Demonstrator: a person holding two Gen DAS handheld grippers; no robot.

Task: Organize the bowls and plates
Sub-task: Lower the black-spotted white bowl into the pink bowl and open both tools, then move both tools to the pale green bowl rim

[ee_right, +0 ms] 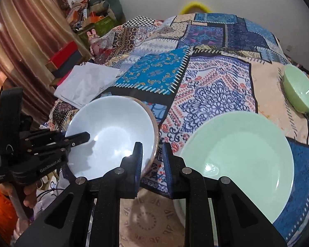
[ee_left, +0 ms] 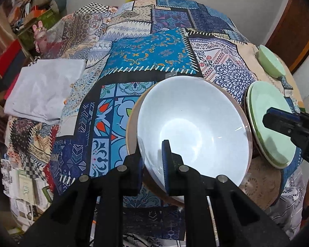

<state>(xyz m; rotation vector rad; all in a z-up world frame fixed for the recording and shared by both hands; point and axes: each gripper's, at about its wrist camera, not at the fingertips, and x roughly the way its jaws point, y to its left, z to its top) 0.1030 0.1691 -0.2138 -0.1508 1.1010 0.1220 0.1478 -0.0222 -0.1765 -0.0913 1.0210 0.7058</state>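
A pale blue-white bowl (ee_left: 195, 123) with a tan outside hangs tilted over the patchwork tablecloth (ee_left: 150, 53). My left gripper (ee_left: 153, 164) is shut on its near rim, one finger inside and one outside. The right wrist view shows the same bowl (ee_right: 111, 131) with the left gripper (ee_right: 80, 138) reaching in from the left. A mint green plate (ee_right: 241, 154) lies flat at the right. My right gripper (ee_right: 153, 164) is shut with only cloth showing between its fingers, and its right finger overlaps the plate's left edge. In the left wrist view the right gripper (ee_left: 266, 119) hovers over the plate (ee_left: 263, 100).
A small green bowl (ee_right: 300, 92) stands at the far right of the table (ee_left: 270, 61). A round tan mat (ee_right: 146, 222) lies near the front edge. White paper (ee_right: 86, 84) rests at the left. Boxes and clutter stand beyond the table's left side. A hand (ee_right: 28, 197) grips the left tool.
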